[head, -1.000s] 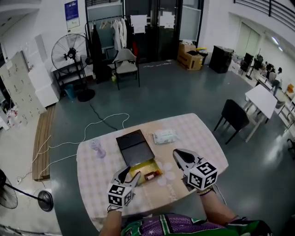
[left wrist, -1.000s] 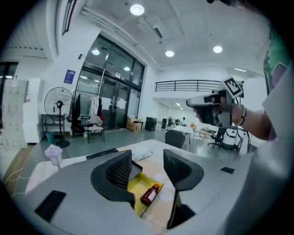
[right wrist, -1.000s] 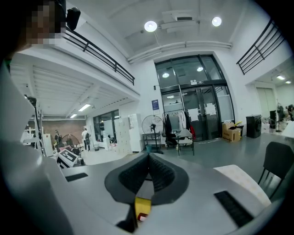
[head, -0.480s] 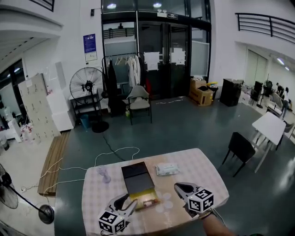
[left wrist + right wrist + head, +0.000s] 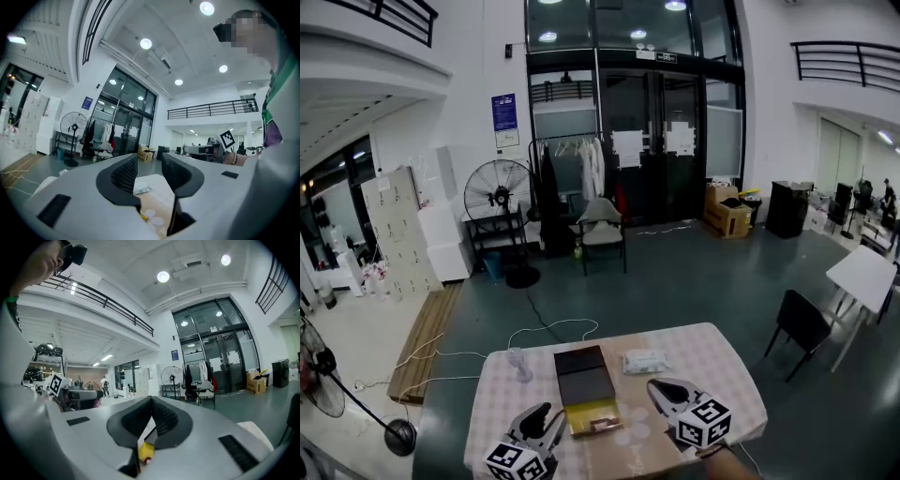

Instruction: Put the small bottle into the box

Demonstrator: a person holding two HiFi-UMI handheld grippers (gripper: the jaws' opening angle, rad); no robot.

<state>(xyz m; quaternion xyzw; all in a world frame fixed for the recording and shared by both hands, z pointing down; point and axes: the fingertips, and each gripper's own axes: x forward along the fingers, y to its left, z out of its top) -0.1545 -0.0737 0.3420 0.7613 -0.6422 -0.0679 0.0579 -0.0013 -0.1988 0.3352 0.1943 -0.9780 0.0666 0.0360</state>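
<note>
**On the table: small bottle in the open box, both grippers empty**

Inside the yellow tray of the box, the small bottle lies on its side near the tray's right front corner; at this range it shows only as a small brown shape. The black lid lies flat just behind the tray, touching it.

1. Left gripper: positioned just left of the box, apart from it. In the left gripper view its jaws stand apart and are closing, with nothing between them.
2. Right gripper: positioned right of the box, apart from it. In the right gripper view its jaws meet at the tips and hold nothing; the yellow tray shows through the gap below them.

The box rests on a table covered with a checked cloth. A packet of wipes lies behind the right gripper, and a clear container stands left of the lid. A standing fan and a chair stand well behind the table.
</note>
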